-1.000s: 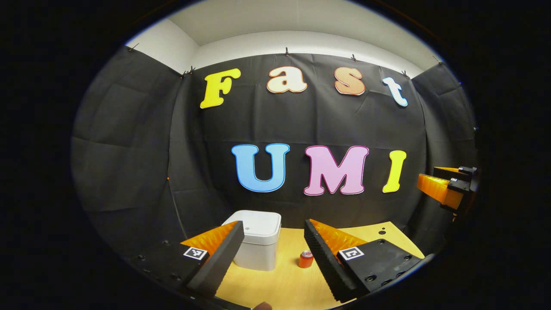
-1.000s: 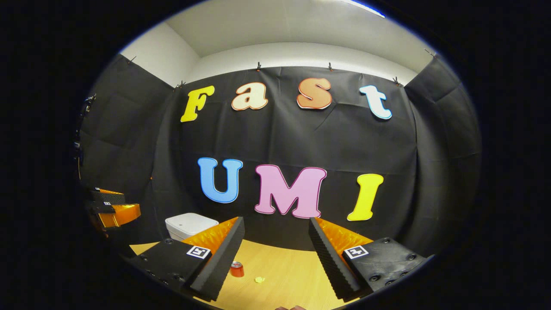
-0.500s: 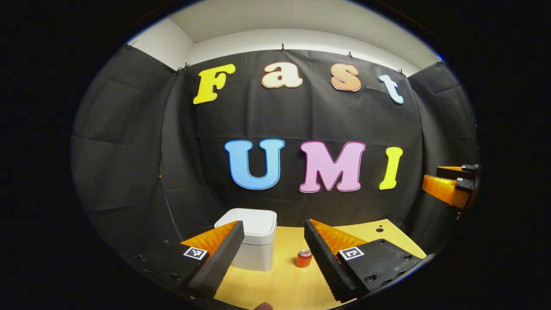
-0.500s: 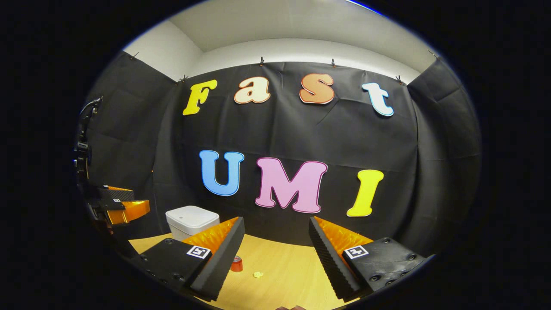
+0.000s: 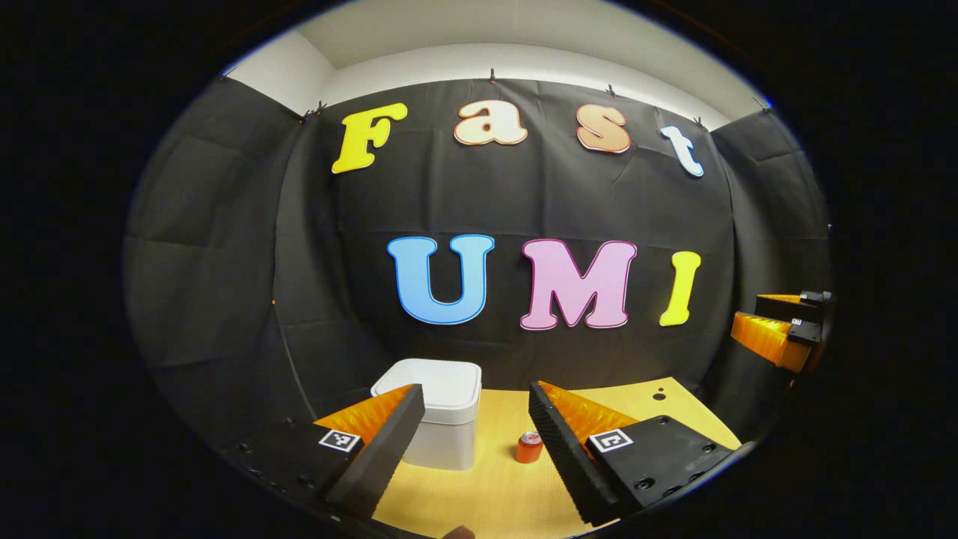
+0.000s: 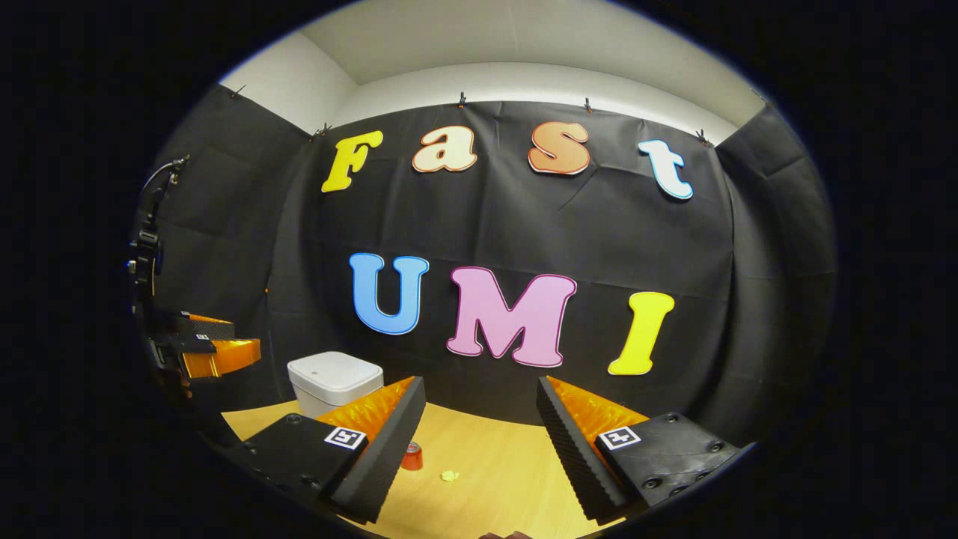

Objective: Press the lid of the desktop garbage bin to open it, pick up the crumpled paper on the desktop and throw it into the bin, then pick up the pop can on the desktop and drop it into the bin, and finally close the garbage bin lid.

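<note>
Left gripper (image 5: 477, 408) hangs above the wooden desktop (image 5: 494, 494), fingers spread wide, holding nothing. Between them stand the white garbage bin (image 5: 441, 419), lid closed, and the red pop can (image 5: 528, 447) beside it. Right gripper (image 6: 480, 404), also spread wide and empty, frames the crumpled paper (image 6: 449, 475) near the can.

Over the last second I have tipped my left tongs (image 5: 476, 419) down a little, so the bin (image 5: 441, 415) and can (image 5: 528, 448) sit higher in the left gripper view. My right tongs (image 6: 480, 423) did likewise: more bench (image 6: 494, 479) shows, and the paper ball (image 6: 449, 475) sits higher.
</note>
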Demonstrator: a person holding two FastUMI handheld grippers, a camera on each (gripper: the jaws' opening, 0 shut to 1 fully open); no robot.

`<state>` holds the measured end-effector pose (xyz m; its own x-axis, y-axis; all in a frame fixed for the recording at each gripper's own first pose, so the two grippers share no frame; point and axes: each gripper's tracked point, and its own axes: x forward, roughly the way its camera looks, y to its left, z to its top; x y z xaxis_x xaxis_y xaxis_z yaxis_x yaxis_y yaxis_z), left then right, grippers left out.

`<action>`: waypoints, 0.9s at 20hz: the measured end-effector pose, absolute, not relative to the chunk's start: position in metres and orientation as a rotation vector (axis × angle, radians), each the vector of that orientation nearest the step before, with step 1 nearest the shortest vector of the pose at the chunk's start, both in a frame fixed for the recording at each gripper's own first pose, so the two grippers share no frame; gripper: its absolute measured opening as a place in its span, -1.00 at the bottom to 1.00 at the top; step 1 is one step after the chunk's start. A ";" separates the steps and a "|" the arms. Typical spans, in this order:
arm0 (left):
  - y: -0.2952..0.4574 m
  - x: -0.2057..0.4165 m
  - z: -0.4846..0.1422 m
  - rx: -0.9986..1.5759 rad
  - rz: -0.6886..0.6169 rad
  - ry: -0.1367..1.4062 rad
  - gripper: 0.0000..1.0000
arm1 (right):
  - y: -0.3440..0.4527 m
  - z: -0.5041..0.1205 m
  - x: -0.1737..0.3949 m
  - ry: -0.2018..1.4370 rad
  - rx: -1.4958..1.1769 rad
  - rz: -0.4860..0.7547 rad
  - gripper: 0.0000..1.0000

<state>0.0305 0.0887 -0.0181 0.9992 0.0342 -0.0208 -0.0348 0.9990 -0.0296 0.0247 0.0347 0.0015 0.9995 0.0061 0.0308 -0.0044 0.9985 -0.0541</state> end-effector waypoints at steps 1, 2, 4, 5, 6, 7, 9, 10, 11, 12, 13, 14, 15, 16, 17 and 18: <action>0.094 0.031 -0.017 -0.026 0.043 0.023 0.91 | 0.039 0.005 0.025 -0.042 -0.051 0.011 0.92; 0.102 0.029 -0.017 -0.023 0.059 0.027 0.90 | 0.043 0.008 0.026 -0.052 -0.050 0.016 0.86; 0.114 0.026 -0.012 -0.021 0.078 0.023 0.90 | 0.053 0.009 0.026 -0.051 -0.046 0.038 0.92; 0.119 0.026 -0.009 -0.025 0.080 0.021 0.90 | 0.058 0.010 0.025 -0.051 -0.049 0.050 0.92; 0.123 0.029 -0.010 -0.031 0.073 0.025 0.90 | 0.060 0.013 0.025 -0.056 -0.057 0.059 0.92; 0.127 0.032 -0.012 -0.038 0.066 0.036 0.90 | 0.061 0.014 0.025 -0.059 -0.065 0.067 0.92; 0.144 0.044 -0.020 -0.047 0.078 0.074 0.90 | 0.062 0.014 0.024 -0.061 -0.080 0.079 0.92; 0.151 0.047 -0.021 -0.047 0.078 0.082 0.90 | 0.058 0.015 0.022 -0.065 -0.087 0.074 0.93; 0.158 0.051 -0.018 -0.042 0.073 0.077 0.90 | 0.055 0.013 0.022 -0.066 -0.094 0.069 0.92; 0.163 0.055 -0.018 -0.035 0.058 0.072 0.90 | 0.051 0.010 0.022 -0.055 -0.097 0.059 0.92; 0.171 0.062 -0.017 -0.034 0.054 0.074 0.91 | 0.048 0.007 0.021 -0.041 -0.095 0.052 0.92; 0.177 0.072 -0.022 -0.043 0.047 0.090 0.89 | 0.046 0.004 0.020 -0.032 -0.092 0.046 0.92; 0.182 0.082 -0.027 -0.056 0.039 0.116 0.86 | 0.043 0.004 0.018 -0.029 -0.094 0.037 0.92; 0.187 0.092 -0.033 -0.074 0.037 0.137 0.67 | 0.037 0.005 0.016 -0.030 -0.098 0.021 0.92; 0.192 0.104 -0.036 -0.097 0.040 0.152 0.59 | 0.032 0.004 0.015 -0.029 -0.102 0.007 0.92; 0.194 0.113 -0.043 -0.124 0.040 0.173 0.26 | 0.029 0.005 0.014 -0.027 -0.103 -0.003 0.92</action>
<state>0.1126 0.1942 -0.0432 0.9843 0.0294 -0.1739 -0.0507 0.9916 -0.1192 0.0139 0.0287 0.0048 0.9996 -0.0017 0.0271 0.0045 0.9947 -0.1029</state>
